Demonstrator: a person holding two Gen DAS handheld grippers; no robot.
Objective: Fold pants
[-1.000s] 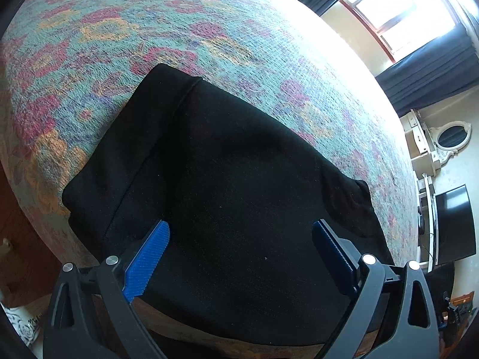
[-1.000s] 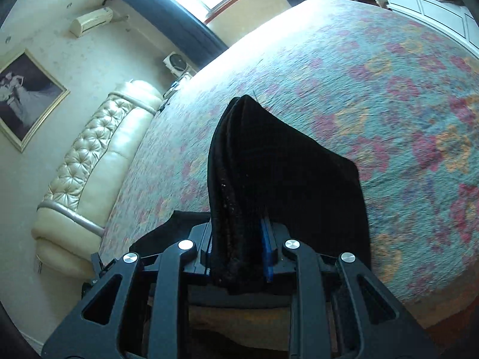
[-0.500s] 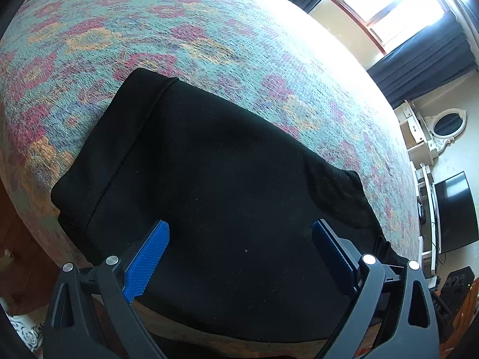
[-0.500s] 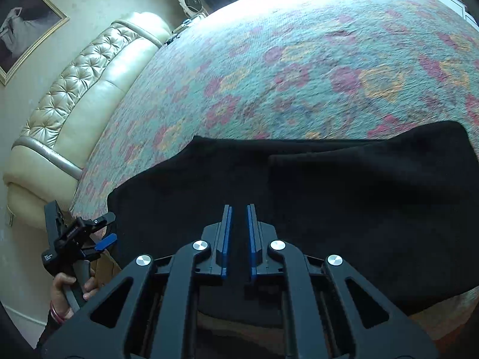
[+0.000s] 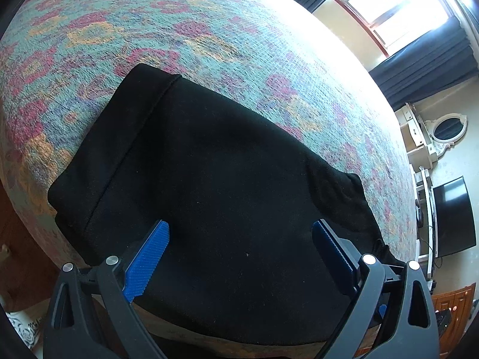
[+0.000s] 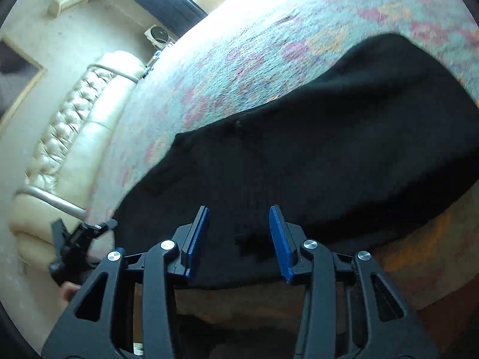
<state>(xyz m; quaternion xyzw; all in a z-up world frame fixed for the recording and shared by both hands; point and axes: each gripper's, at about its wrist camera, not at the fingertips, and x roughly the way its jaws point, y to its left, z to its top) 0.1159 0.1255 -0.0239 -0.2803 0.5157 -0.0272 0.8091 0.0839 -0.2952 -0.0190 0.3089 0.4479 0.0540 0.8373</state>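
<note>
Black pants [image 5: 215, 185] lie folded flat on the floral bedspread [image 5: 209, 36] near the bed's front edge. My left gripper [image 5: 239, 233] is open and empty, its blue pads wide apart above the near part of the pants. In the right wrist view the pants [image 6: 344, 149] spread across the bed's edge. My right gripper [image 6: 238, 224] is open and empty, just above the near hem. The left gripper [image 6: 77, 239] also shows at the far left of that view.
The bed's edge drops to a wooden floor [image 6: 419, 254] in front. A tufted cream headboard [image 6: 74, 137] stands at the left in the right wrist view. A window with dark curtains [image 5: 419, 48], a white dresser [image 5: 419, 137] and a TV [image 5: 452, 215] stand beyond the bed.
My right gripper laid the held pants fold down onto the bed, let go and opened. The left gripper stayed open and hardly moved.
</note>
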